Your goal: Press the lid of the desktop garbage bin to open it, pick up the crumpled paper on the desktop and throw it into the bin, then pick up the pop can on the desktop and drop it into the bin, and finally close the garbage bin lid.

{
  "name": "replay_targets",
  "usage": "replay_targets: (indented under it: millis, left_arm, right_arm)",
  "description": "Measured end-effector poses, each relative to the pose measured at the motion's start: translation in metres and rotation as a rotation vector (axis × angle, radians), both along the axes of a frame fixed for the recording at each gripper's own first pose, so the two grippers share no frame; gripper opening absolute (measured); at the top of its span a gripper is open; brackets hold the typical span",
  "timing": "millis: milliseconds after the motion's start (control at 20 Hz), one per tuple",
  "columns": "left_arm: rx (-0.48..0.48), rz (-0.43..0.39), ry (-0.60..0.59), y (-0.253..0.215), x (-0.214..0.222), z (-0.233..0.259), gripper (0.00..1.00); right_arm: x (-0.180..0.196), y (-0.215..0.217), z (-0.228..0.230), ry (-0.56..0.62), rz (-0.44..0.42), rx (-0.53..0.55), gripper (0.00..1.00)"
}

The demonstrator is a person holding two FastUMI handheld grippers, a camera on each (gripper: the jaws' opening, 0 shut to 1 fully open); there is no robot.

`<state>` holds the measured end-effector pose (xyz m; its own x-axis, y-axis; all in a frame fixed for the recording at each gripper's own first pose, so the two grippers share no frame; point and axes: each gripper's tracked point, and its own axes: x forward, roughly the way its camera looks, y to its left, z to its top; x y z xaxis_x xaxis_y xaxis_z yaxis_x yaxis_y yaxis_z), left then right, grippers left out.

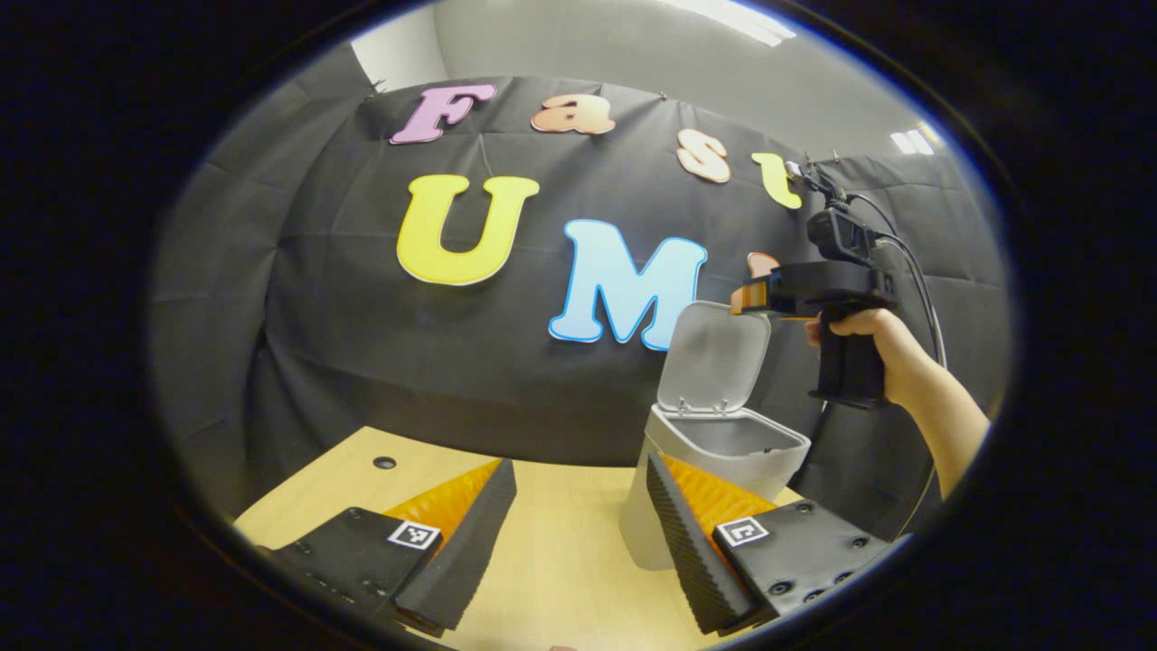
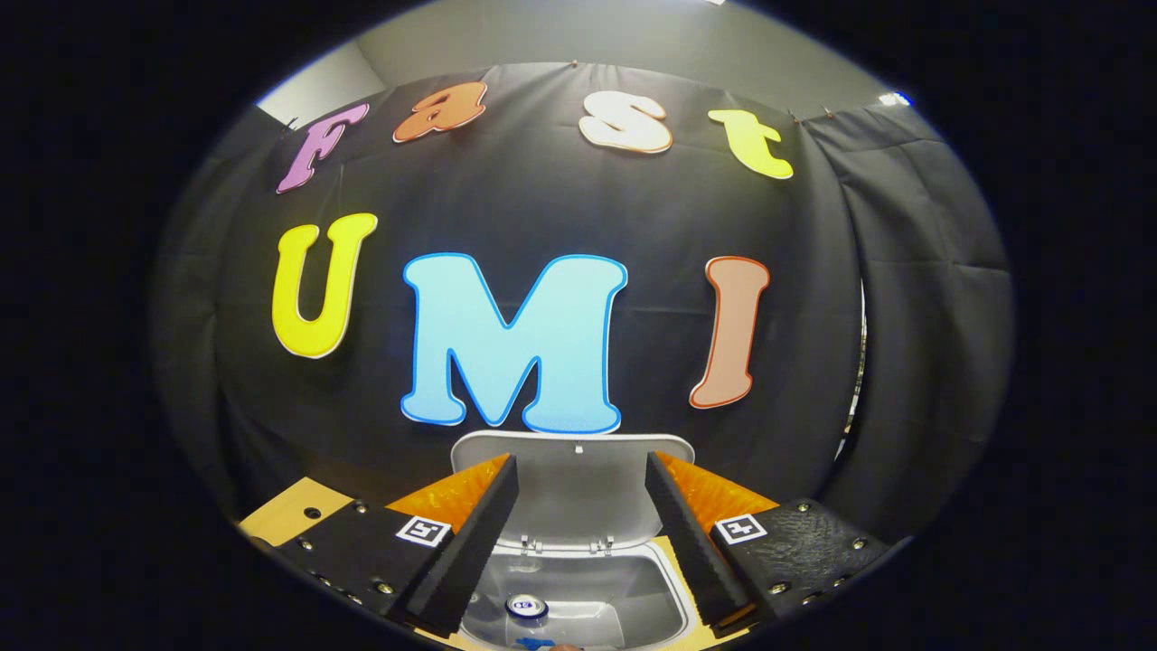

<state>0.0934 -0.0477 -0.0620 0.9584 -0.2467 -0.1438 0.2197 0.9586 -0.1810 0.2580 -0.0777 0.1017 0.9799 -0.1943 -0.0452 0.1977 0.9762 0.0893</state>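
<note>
The pale grey desktop bin stands on the wooden table, its lid tipped up and open. My left gripper is open and holds nothing, low over the table just left of the bin. A hand holds my right gripper above the bin beside the top of the lid. In the right gripper view that gripper is open and looks down into the bin, with the raised lid behind its fingers. The pop can lies inside the bin.
The table's far edge meets the black cloth wall right behind the bin. A small round hole sits in the tabletop at the far left. A cable trails from the right gripper's handle.
</note>
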Motion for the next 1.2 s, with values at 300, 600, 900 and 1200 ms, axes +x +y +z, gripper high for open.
replay_targets:
  millis: [300,600,900,1200]
  left_arm:
    - [0.013,0.005,0.019,0.008,0.016,-0.005,0.95]
    - [0.011,0.009,0.012,0.008,0.022,0.001,0.95]
    - [-0.001,0.038,0.013,0.009,0.016,0.003,0.95]
    - [0.009,0.072,-0.007,0.011,0.001,0.008,0.95]
  right_arm:
    - [0.033,-0.013,0.020,-0.049,-0.024,0.038,0.89]
    - [0.054,-0.008,0.020,-0.033,0.003,0.059,0.90]
    - [0.056,-0.004,0.004,0.014,0.034,0.068,0.91]
    - [0.041,-0.001,0.001,0.003,0.053,0.072,0.91]
